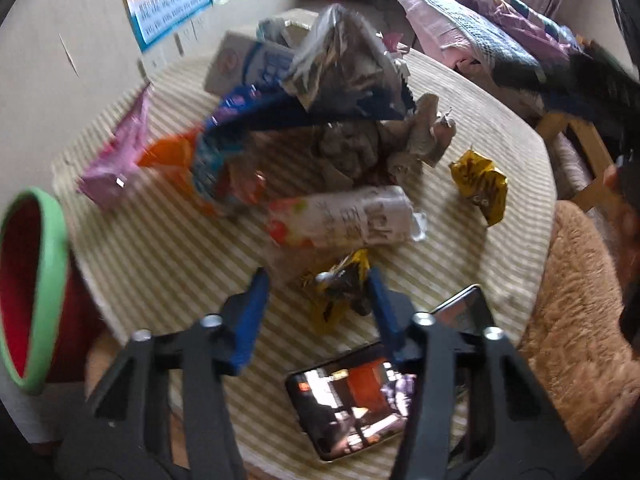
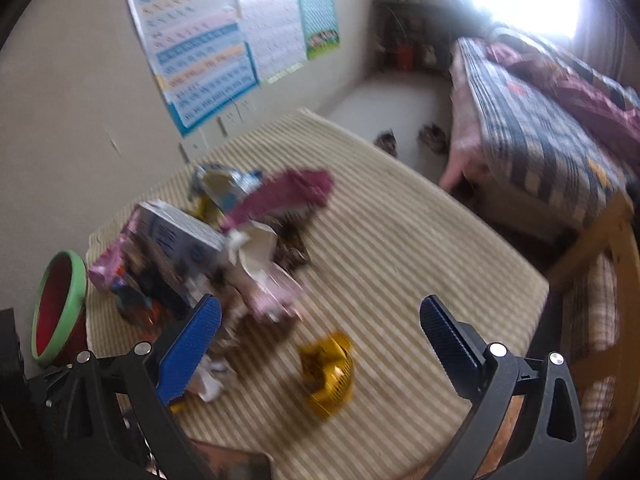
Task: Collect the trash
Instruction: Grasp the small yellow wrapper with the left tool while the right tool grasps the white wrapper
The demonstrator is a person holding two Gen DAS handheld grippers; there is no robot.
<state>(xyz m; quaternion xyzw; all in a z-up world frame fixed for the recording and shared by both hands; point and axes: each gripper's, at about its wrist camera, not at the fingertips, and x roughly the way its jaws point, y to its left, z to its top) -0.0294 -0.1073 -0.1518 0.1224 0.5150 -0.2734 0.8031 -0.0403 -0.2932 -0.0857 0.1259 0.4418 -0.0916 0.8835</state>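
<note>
A heap of trash (image 1: 304,136) lies on a striped table (image 1: 160,264): wrappers, a white tube-shaped pack (image 1: 344,216), a pink bag (image 1: 116,160), crumpled paper. My left gripper (image 1: 318,280) is open, its blue fingers either side of a small yellow-black wrapper (image 1: 340,292) by the near edge. Another gold wrapper (image 1: 480,184) lies to the right. In the right wrist view my right gripper (image 2: 320,316) is wide open above a gold wrapper (image 2: 328,372), with the trash heap (image 2: 216,248) to its left. A red bin with a green rim (image 1: 28,288) stands left of the table; it also shows in the right wrist view (image 2: 60,308).
Two phones (image 1: 352,396) lie at the table's near edge under my left gripper. A fuzzy brown seat (image 1: 580,320) is on the right. A bed (image 2: 540,128) stands beyond the table, posters (image 2: 192,56) hang on the wall.
</note>
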